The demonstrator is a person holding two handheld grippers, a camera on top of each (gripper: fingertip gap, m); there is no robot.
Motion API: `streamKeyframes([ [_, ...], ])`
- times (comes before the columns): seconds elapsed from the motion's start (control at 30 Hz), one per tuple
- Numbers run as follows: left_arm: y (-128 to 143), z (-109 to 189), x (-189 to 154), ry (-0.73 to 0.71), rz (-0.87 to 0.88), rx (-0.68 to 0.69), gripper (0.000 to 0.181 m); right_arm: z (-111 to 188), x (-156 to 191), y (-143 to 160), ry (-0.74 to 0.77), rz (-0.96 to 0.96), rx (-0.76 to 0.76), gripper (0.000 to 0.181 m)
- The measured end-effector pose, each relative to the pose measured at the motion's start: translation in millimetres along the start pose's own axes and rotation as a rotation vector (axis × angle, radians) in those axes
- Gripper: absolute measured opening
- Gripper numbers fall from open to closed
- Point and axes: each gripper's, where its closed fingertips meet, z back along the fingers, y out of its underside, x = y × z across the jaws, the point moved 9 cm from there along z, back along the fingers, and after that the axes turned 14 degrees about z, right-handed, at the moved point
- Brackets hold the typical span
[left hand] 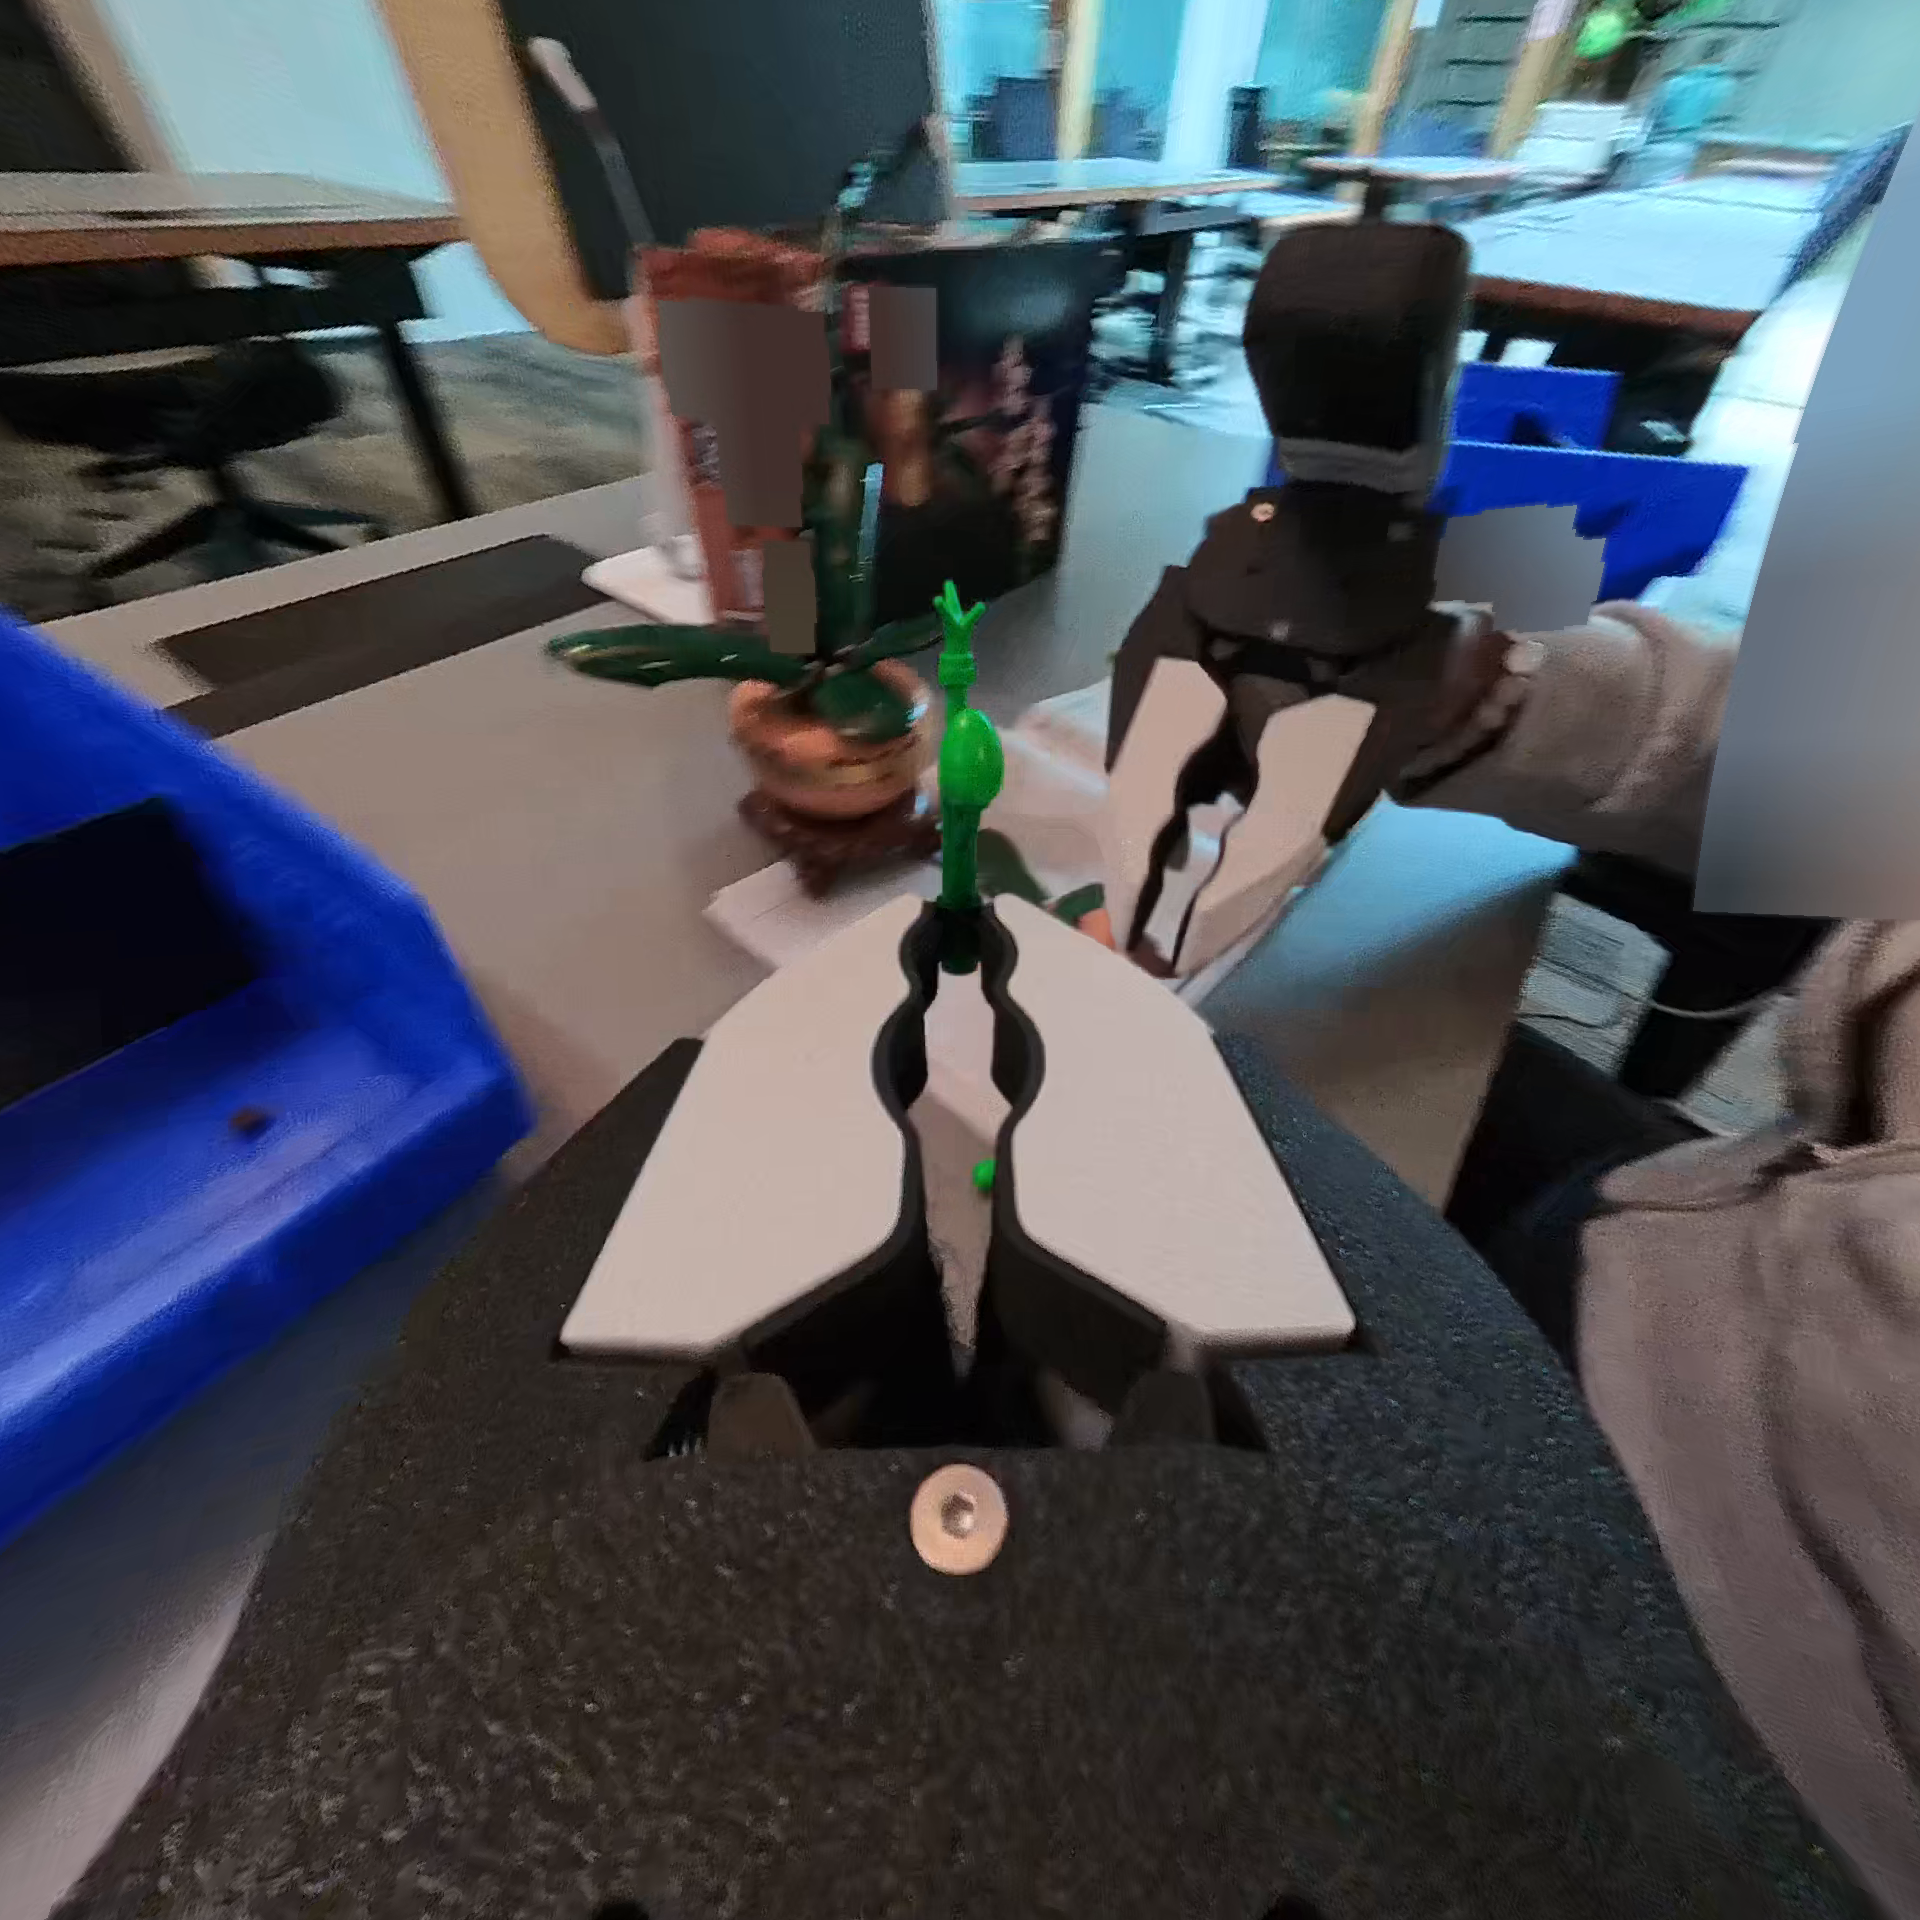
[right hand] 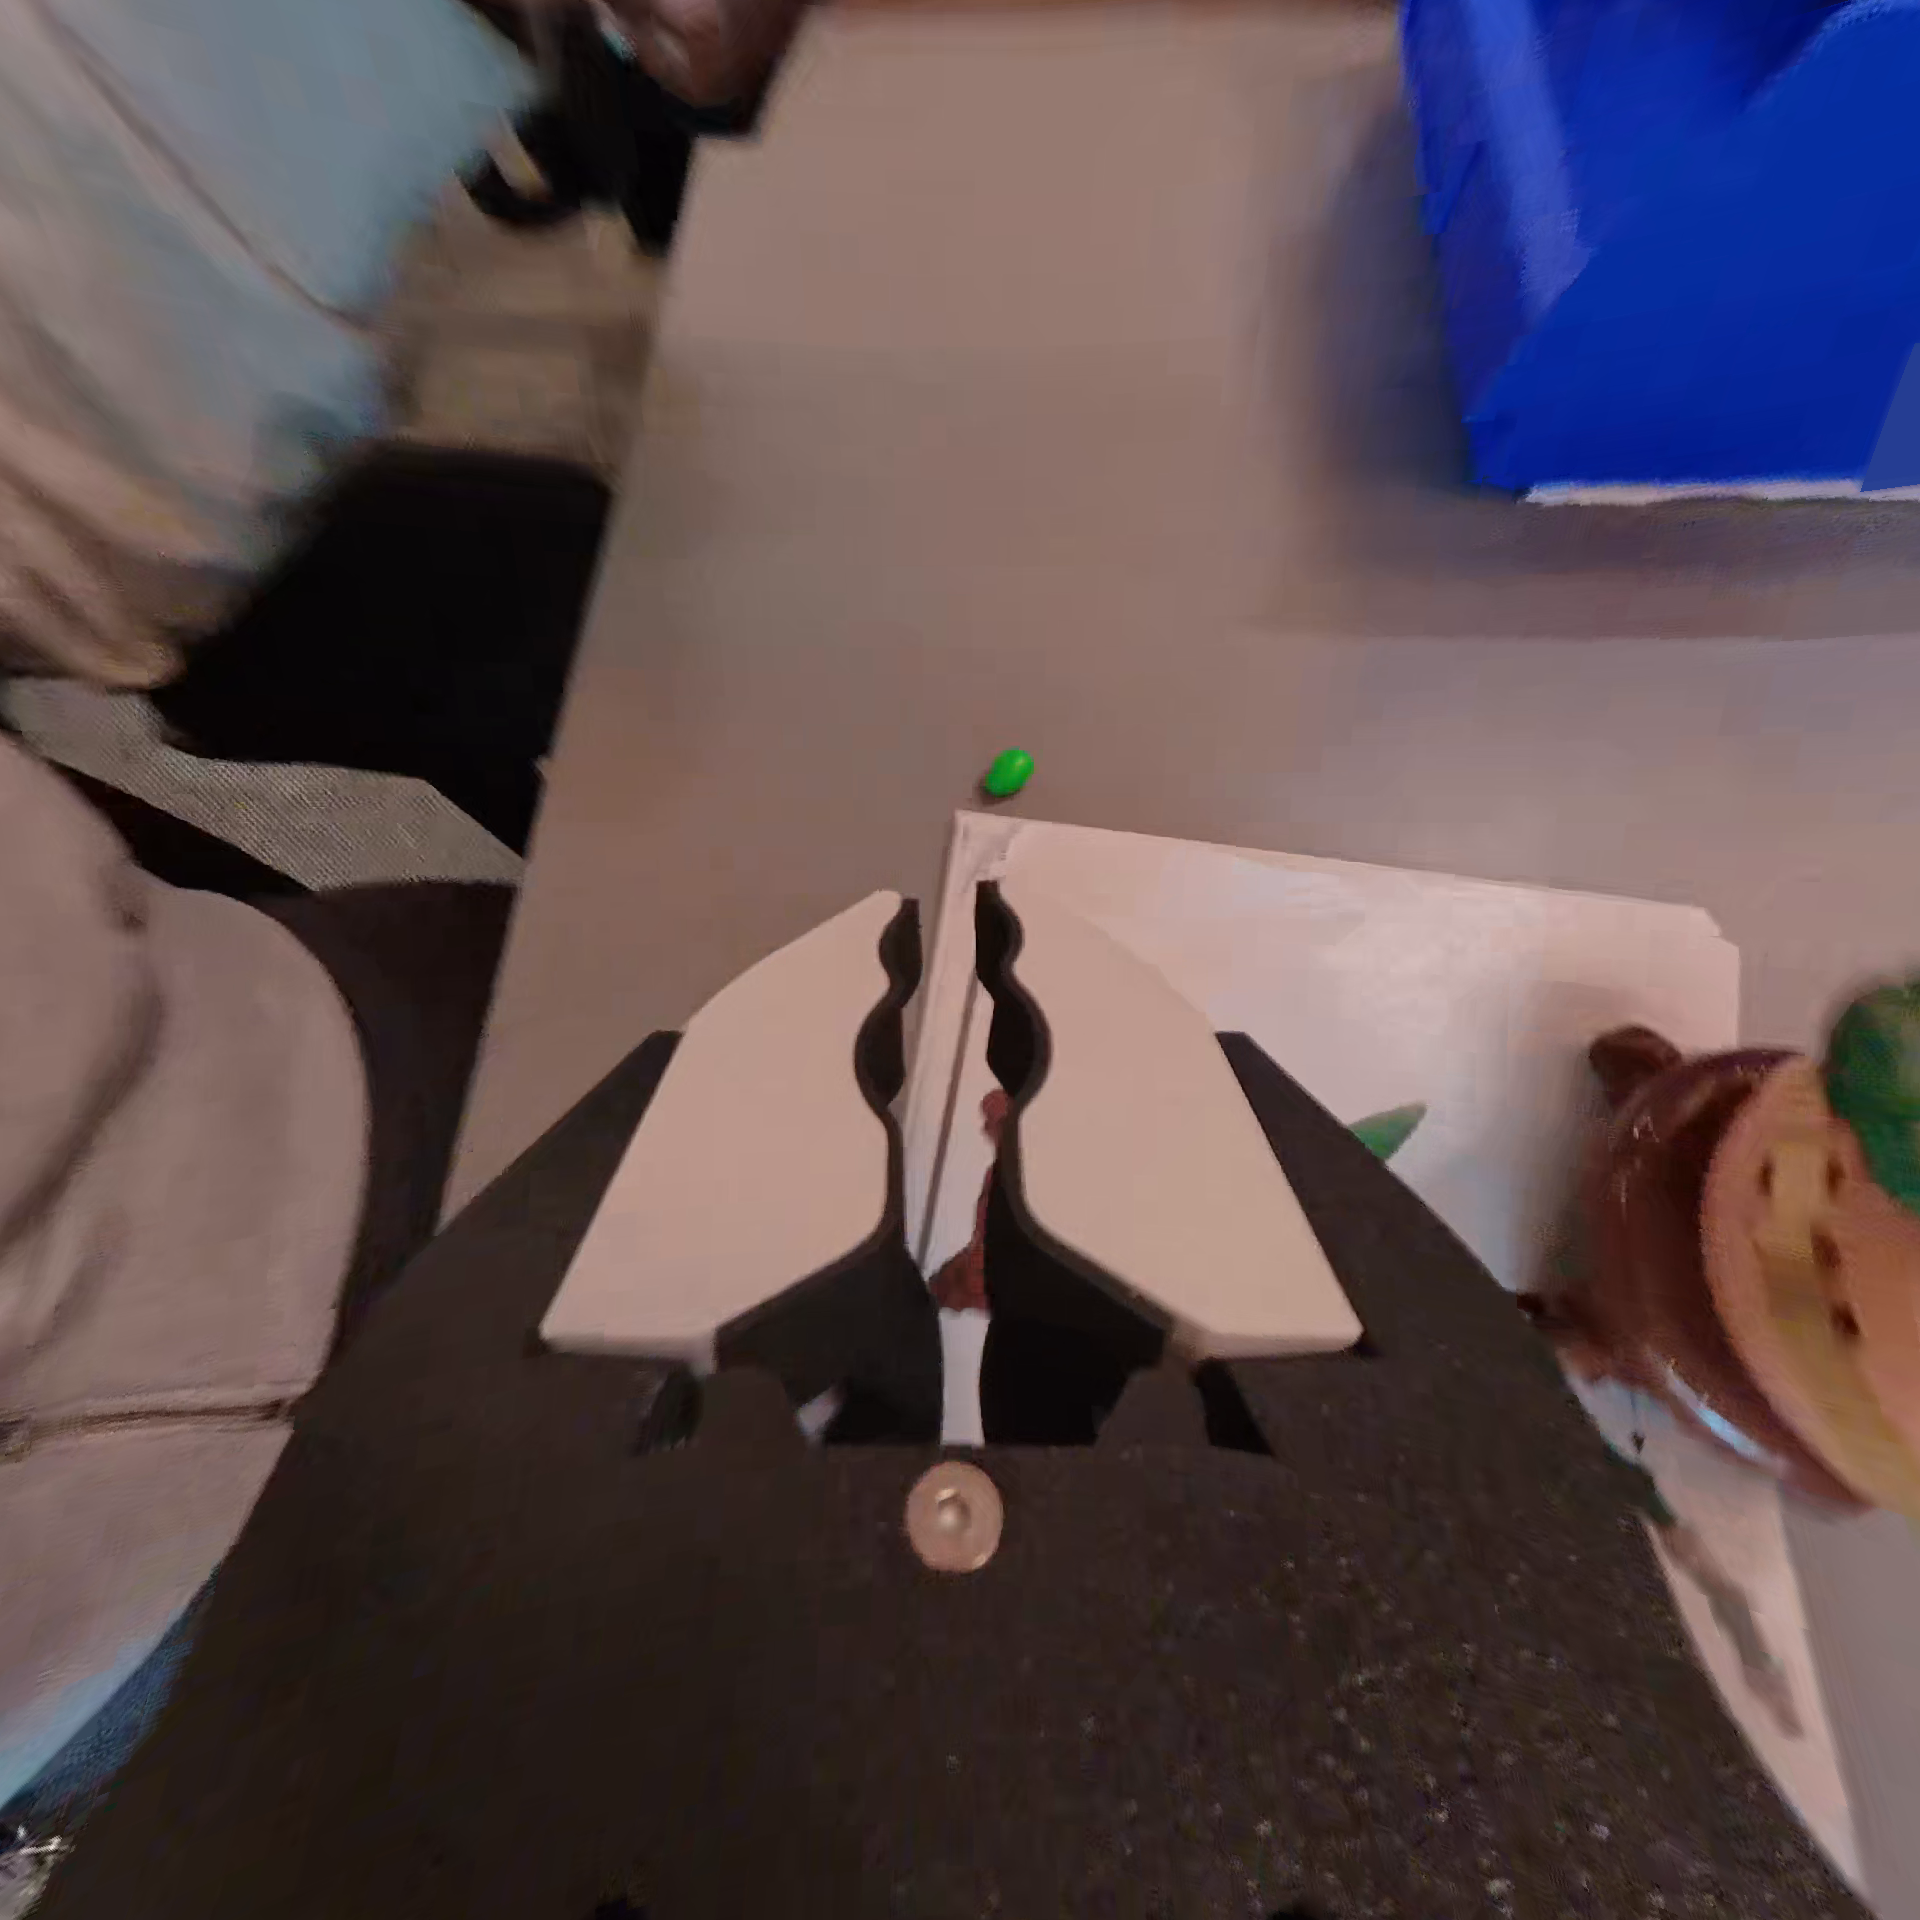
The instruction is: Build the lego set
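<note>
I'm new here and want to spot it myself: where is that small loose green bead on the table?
Find the white instruction booklet lying on the grey table. Just past its near corner, on bare tabletop, lies the loose green bead. Unlike the green stem held in the left gripper, it is a lone oval touching nothing.

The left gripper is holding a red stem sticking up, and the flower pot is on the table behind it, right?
Not quite: the stem is green, not red, as the left wrist view shows. The left gripper does pinch it upright, and the flower pot stands on the table behind it.
</note>
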Motion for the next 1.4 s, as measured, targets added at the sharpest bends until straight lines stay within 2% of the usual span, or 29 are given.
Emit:
streamKeyframes([
  [0.1, 13.4, 16.5, 2.4, 0.010, 0.084, -0.166, 0.006, -38.0, -12.2, -8.0, 0.015, -0.015, 0.210, 0.016],
  [0.13, 18.2, 20.3, 5.6, 0.013, 0.106, -0.209, 0.006, -45.4, -12.3, -9.5, 0.018, -0.037, 0.233, 0.017],
  [0.23, 29.5, 25.2, 13.8, 0.023, 0.131, -0.240, 0.006, -54.8, -4.0, -13.8, 0.075, -0.108, 0.204, 0.020],
  [0.33, 34.1, 26.8, 18.0, 0.058, 0.155, -0.277, 0.006, -57.8, -4.1, -10.4, 0.214, -0.107, 0.280, 0.021],
  [0.57, 40.2, 28.6, 22.2, 0.109, 0.204, -0.324, 0.006, -72.0, -3.5, -21.0, 0.163, -0.112, 0.273, 0.009],
  [0.67, 40.5, 29.1, 21.9, 0.103, 0.194, -0.318, 0.006, -74.2, -3.1, -27.0, 0.064, 0.040, 0.276, 0.009],
  [0.77, 43.1, 27.8, 23.7, 0.068, 0.169, -0.290, 0.006, -69.7, -2.8, -36.3, -0.099, 0.332, 0.320, 0.008],
  [0.87, 43.8, 27.4, 25.2, 0.023, 0.152, -0.278, 0.006, -69.5, -3.9, -48.6, -0.234, 0.704, 0.534, 0.009],
  [0.97, 42.8, 28.9, 24.9, 0.021, 0.151, -0.291, 0.006, -79.4, -9.7, -63.1, -0.415, 0.902, 0.766, 0.009],
  [1.03, 43.4, 32.5, 27.8, -0.006, 0.150, -0.303, 0.006, -89.3, -16.9, -70.5, -0.515, 0.926, 0.908, 0.009],
  [1.13, 46.4, 46.6, 40.4, -0.098, 0.183, -0.358, 0.006, -108.2, -23.9, -76.5, -0.641, 0.838, 1.020, 0.009],
  [1.23, 52.6, 66.9, 55.3, -0.172, 0.238, -0.439, 0.006, -122.5, -24.6, -76.2, -0.663, 0.799, 1.115, 0.009],
  [1.4, 56.6, 87.3, 60.8, -0.205, 0.253, -0.500, 0.006, -128.3, -13.5, -88.3, -0.636, 0.749, 1.008, 0.015],
])
